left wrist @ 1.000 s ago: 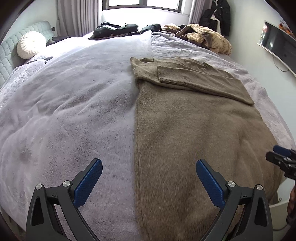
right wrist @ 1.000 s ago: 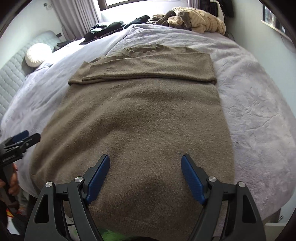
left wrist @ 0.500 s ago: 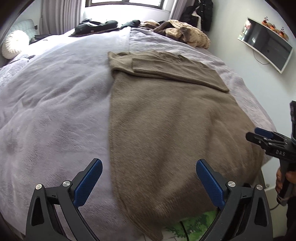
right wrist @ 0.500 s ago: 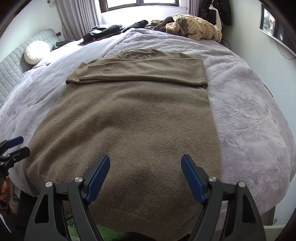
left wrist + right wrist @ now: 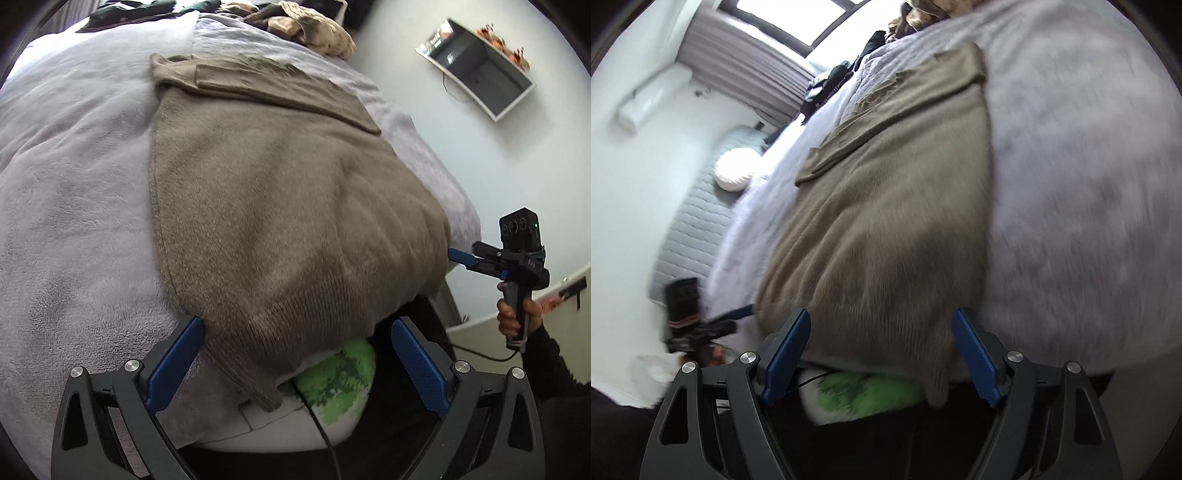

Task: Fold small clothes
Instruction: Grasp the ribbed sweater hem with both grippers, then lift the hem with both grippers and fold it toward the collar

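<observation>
A brown knit sweater (image 5: 280,206) lies flat on the lilac bed cover (image 5: 74,192), its sleeves folded across the chest at the far end and its ribbed hem hanging over the near bed edge. My left gripper (image 5: 295,363) is open and empty, its jaws either side of the hem's left corner. My right gripper (image 5: 881,350) is open and empty at the hem's right corner; the same sweater (image 5: 886,206) fills its blurred, tilted view. The right gripper also shows in the left wrist view (image 5: 476,260), beside the sweater's right edge.
A green patterned object (image 5: 340,384) and a black cable lie below the bed edge. A pile of clothes (image 5: 314,29) sits at the far end of the bed. A wall shelf (image 5: 476,70) hangs at the right. A white round pillow (image 5: 735,168) rests by the headboard.
Both grippers have dropped from above the sweater to the hem at the near bed edge. The right gripper has tilted sharply. Both stay open.
</observation>
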Available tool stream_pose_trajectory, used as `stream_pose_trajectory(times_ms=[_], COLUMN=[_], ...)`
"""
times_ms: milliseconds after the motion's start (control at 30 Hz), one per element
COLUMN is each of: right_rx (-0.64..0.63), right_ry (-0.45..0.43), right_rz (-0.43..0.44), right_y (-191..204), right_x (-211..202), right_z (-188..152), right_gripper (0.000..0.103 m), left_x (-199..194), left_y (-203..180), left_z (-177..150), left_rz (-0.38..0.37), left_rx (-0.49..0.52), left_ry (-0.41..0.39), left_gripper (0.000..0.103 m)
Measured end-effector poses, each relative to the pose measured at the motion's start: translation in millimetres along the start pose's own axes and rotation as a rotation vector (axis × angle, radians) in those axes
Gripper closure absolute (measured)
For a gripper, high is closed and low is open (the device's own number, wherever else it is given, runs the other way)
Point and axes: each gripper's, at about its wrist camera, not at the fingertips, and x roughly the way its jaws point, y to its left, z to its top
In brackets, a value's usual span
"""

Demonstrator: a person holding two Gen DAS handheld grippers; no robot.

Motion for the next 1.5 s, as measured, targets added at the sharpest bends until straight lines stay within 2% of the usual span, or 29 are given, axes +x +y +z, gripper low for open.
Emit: stream_pose_trajectory(times_ms=[167,300,433,500,633,800,867,900,933,967,1000,1033,1067,1100,1167,1267,1400,1500], right_rx=[0.055,0.056,0.019,-0.001,0.016,0.096,0.133,0.143,0.149,0.15,0.15,0.149,0.146,0.139,0.122,0.108,0.119,0.105], right_ry=[0.056,0.063,0.069,0.063,0.035,0.042,0.052,0.055,0.063,0.072,0.075,0.073,0.065,0.052,0.023,-0.027,-0.075,-0.114], right_rz=[0.033,0.095,0.163,0.213,0.289,0.287,0.296,0.297,0.291,0.286,0.289,0.31,0.329,0.354,0.407,0.478,0.543,0.58], right_y=[-21.5,-20.5,-7.5,0.1,2.0,-10.2,-14.9,-15.5,-15.3,-14.7,-13.7,-11.6,-7.9,-4.1,3.3,12.6,20.6,31.9], right_x=[17.3,32.9,37.2,35.7,32.6,37.4,40.1,41.0,43.2,45.9,47.2,48.2,50.2,48.1,41.2,25.3,14.8,10.8], right_z=[-17.6,-15.4,-14.3,-13.6,-9.4,-6.3,-8.4,-9.6,-10.7,-11.4,-12.1,-12.6,-13.4,-12.7,-9.3,-1.1,15.2,38.0], right_gripper=[0.021,0.021,0.019,0.019,0.019,0.019,0.023,0.034,0.051,0.06,0.08,0.095,0.095,0.095,0.096,0.095,0.095,0.095], left_x=[1.4,12.6,17.7,14.4,16.2,18.2,10.4,5.7,2.9,1.0,0.1,0.1,2.8,3.8,2.1,-11.4,-33.8,-52.4], left_y=[-5.2,-7.1,3.0,10.7,16.2,11.3,10.0,9.2,9.5,12.2,14.3,16.7,16.3,18.6,21.7,21.2,23.1,21.0], left_z=[-5.4,-11.3,-18.1,-22.5,-18.2,-18.7,-22.6,-24.3,-25.8,-26.4,-26.9,-27.5,-25.9,-26.4,-26.9,-23.4,-3.9,25.6], left_rz=[-0.036,-0.005,0.044,0.045,-0.002,0.013,-0.005,-0.007,-0.002,-0.002,0.0,0.001,-0.007,-0.037,-0.065,-0.121,-0.188,-0.186], left_rx=[0.007,0.007,-0.054,-0.09,-0.143,-0.147,-0.154,-0.154,-0.157,-0.163,-0.174,-0.184,-0.187,-0.189,-0.196,-0.193,-0.21,-0.18], left_ry=[0.049,0.085,0.119,0.106,0.07,0.05,0.031,0.021,0.017,0.015,0.011,0.012,0.013,0.027,0.027,-0.015,-0.103,-0.189], left_gripper=[0.001,0.001,0.001,0.001,0.001,0.002,0.003,0.007,0.009,0.012,0.019,0.034,0.053,0.093,0.093,0.093,0.093,0.093])
